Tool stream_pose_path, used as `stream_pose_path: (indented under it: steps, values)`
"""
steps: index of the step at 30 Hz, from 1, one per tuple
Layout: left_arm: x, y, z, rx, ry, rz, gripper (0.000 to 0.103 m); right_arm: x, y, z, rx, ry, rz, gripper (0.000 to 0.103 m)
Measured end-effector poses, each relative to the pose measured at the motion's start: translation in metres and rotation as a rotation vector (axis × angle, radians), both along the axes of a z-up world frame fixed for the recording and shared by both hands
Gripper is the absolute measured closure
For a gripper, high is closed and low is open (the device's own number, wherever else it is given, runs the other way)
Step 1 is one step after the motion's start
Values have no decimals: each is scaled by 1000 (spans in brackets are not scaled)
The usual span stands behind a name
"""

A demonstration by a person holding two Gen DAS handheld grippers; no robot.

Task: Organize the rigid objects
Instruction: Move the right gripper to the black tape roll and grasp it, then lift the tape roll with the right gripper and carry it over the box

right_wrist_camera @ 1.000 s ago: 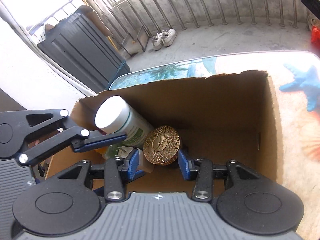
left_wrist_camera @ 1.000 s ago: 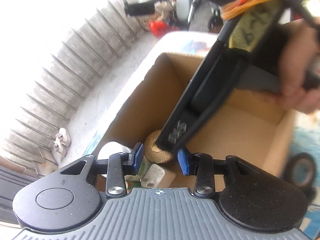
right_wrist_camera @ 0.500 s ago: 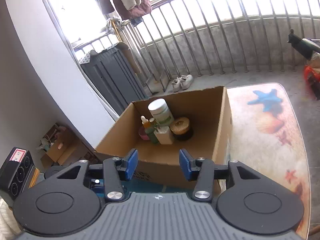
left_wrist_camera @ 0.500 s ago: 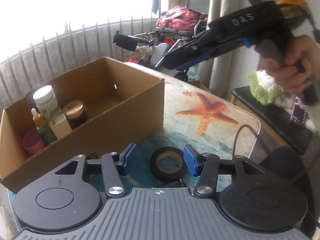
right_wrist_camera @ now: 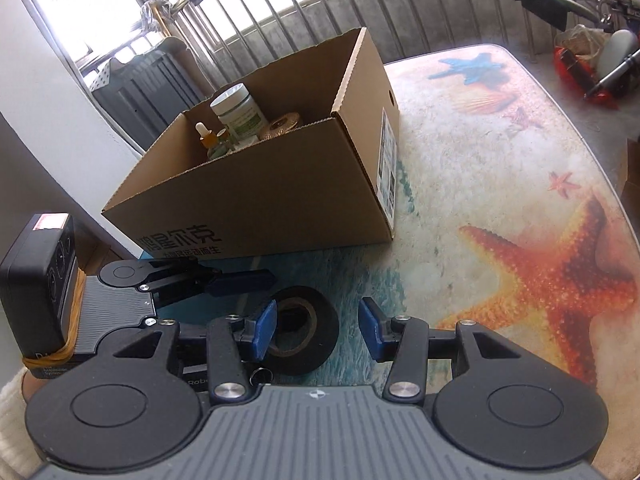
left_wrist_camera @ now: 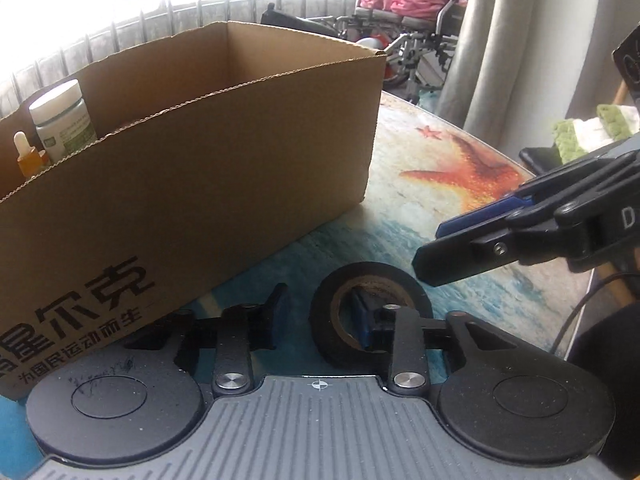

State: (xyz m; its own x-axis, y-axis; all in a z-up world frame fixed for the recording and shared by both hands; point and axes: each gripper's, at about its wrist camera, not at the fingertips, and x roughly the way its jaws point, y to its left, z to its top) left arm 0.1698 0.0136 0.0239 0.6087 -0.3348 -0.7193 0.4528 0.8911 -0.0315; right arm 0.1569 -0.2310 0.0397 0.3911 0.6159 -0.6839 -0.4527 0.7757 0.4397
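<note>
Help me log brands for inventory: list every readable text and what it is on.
"鸿星尔克": cardboard box front.
"为国民运动而生": beneath it.
"D": right tongs body.
Box's white label and bottle label: too small to read.

Open tabletop at right, box wall at left

The cardboard box point(right_wrist_camera: 256, 196) blocks the frame's left and centre; the table point(right_wrist_camera: 500, 184) lies bare to the right, towards the starfish print.

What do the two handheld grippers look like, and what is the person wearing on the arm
Both the left gripper and the right gripper are black linkage arms with silver pivot bolts, blue finger pads and a ribbed grey body. A black camera block is strapped on with orange rubber bands. A white knitted sleeve shows.
</note>
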Motion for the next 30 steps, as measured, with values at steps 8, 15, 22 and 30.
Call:
stream_pose_path:
  steps: [8,15,22,30]
  values:
    - [-8,-6,2,73,-61,-24,86,-1,-1,-8,2,11,-20,54]
    - [-12,-5,3,83,-95,-34,86,2,2,-18,0,54,-21,54]
    - [-31,-12,16,143,-211,-60,86,-1,6,-18,-4,47,-3,54]
    - [-53,-11,34,172,-296,-64,86,-13,8,-13,71,10,-20,81]
